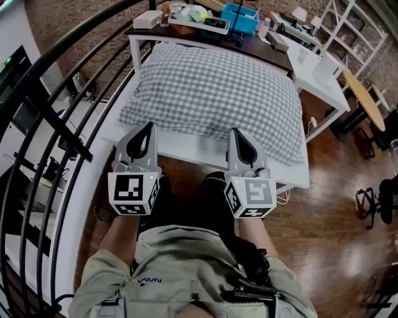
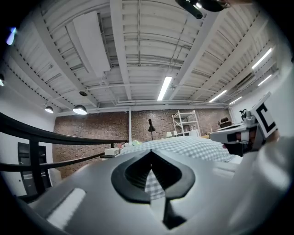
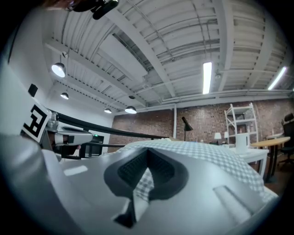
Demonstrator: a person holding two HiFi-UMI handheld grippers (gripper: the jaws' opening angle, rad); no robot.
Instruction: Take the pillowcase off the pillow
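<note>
Both closed, left tongs, right tongs, pillow

The head view looks steeply down from above the person onto the pillow and white table. Both gripper views sit low and level at its near edge, facing the far brick wall; all three share the pillow.

We are in a loft-like lab or workshop. It has bare brick walls and a white beamed ceiling with tube lights and pendant lamps. White metal shelving stands at the back, over a wood floor edged by a black railing. White work tables stand beside a dark-topped bench carrying a blue bin and clutter.
</note>
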